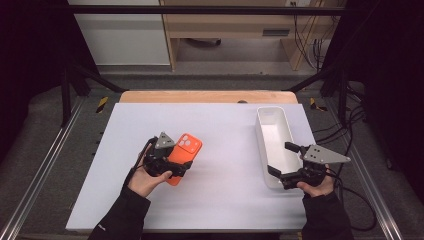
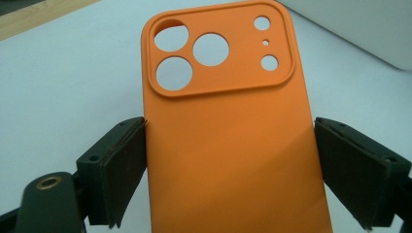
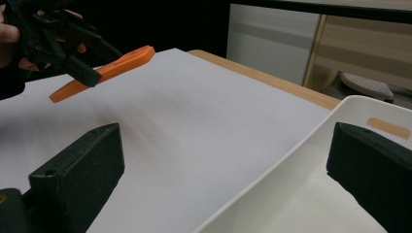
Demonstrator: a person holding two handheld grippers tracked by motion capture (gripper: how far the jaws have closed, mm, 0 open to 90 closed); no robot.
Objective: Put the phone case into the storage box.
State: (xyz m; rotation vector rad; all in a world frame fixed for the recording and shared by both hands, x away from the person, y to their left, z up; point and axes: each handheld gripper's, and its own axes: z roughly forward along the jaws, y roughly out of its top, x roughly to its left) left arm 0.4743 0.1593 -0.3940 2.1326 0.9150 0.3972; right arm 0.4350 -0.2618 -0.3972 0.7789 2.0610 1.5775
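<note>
An orange phone case [image 1: 185,150] with camera cut-outs hangs tilted a little above the white table surface [image 1: 225,195], its back facing up. My left gripper [image 1: 176,162] is shut on it; in the left gripper view both black jaws press the long edges of the case [image 2: 228,155]. In the right gripper view the lifted case [image 3: 104,72] is seen edge-on, held by the left gripper [image 3: 82,68]. My right gripper [image 1: 281,158] is open, with one jaw on each side of the left wall of the white bin [image 1: 259,136] at its near end.
The long white bin [image 3: 291,150] lies lengthwise on the right part of the table with nothing in it. A wooden table edge [image 1: 200,96] runs along the back. Cables [image 1: 350,125] trail on the floor at the right.
</note>
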